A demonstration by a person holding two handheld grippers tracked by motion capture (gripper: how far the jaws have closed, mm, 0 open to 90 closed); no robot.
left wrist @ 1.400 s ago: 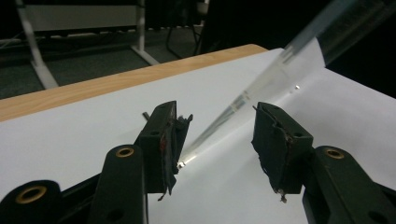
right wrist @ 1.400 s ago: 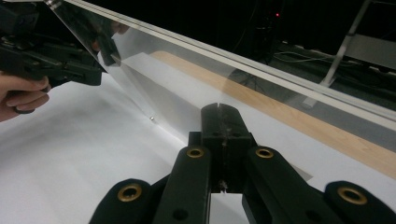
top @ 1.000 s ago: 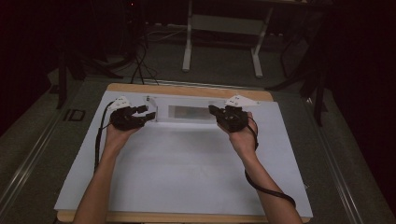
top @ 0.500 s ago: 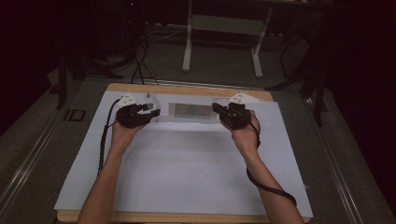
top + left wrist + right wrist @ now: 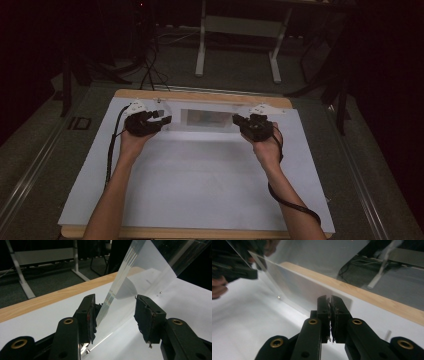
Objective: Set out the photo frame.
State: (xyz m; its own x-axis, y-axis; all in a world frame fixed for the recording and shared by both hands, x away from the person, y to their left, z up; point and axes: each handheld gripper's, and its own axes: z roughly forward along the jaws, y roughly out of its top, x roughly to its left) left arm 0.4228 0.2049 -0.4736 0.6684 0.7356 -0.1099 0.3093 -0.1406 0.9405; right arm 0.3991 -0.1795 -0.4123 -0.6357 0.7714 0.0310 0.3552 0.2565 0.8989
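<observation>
Right gripper (image 5: 329,315) fingers pinch the clear sheet (image 5: 297,290); left gripper (image 5: 116,317) fingers, just closing, straddle it unpressed.

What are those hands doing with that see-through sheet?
A person is handling a clear, stiff plastic sheet at the far edge of a white-covered table. The right tongs are shut on one end. The left tongs stand open around the other end, with the sheet against one pad.
</observation>
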